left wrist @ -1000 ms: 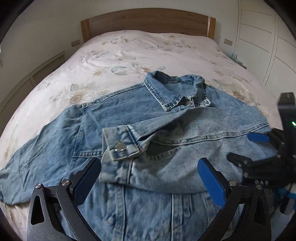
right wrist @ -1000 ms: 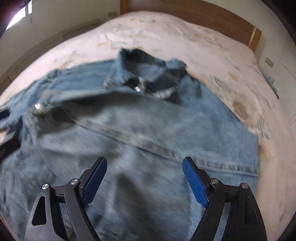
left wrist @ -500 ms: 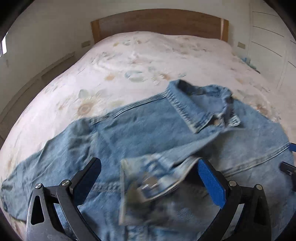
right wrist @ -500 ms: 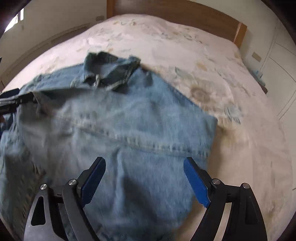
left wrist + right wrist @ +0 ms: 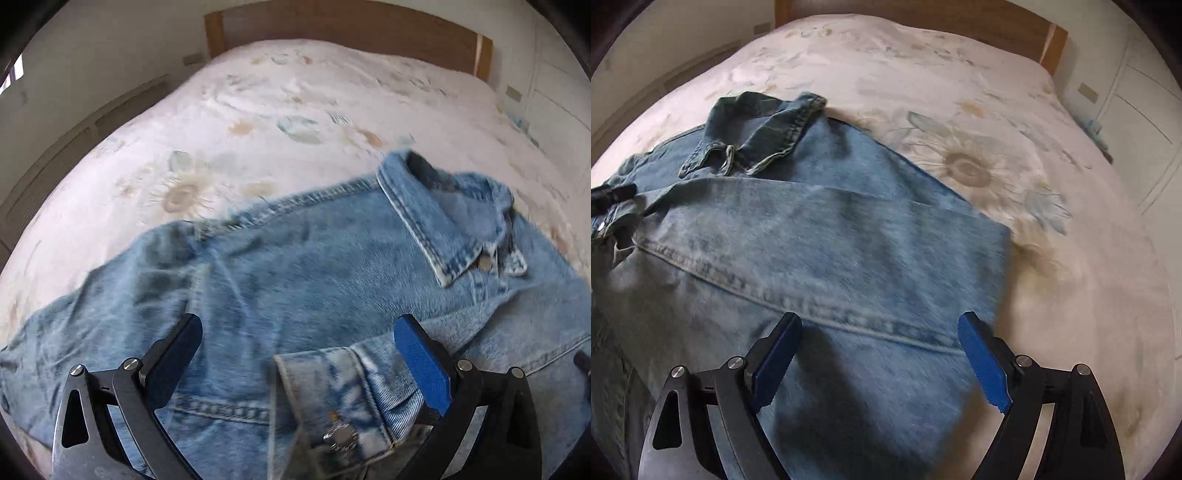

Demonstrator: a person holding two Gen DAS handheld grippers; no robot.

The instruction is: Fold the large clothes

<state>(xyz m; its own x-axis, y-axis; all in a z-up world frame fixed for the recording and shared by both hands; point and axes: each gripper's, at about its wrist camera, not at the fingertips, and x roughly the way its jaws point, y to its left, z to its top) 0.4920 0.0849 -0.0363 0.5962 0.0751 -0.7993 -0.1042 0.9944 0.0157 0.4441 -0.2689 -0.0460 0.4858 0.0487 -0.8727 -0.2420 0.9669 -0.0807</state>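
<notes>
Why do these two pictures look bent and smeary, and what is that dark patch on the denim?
Both views are fisheye: the headboard curves and the corners go black. In the left wrist view, motion blur smears the cuff; the collar stays sharper. In the right wrist view, the right gripper throws a dark shadow on the jacket.

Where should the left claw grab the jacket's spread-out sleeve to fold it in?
Likely near the far end of the denim jacket's unfolded left sleeve, which lies flat toward the bedspread's left edge. Come from above with the open left claw across the sleeve's width: flat cloth offers no raised edge. The cuff itself is out of frame.
</notes>
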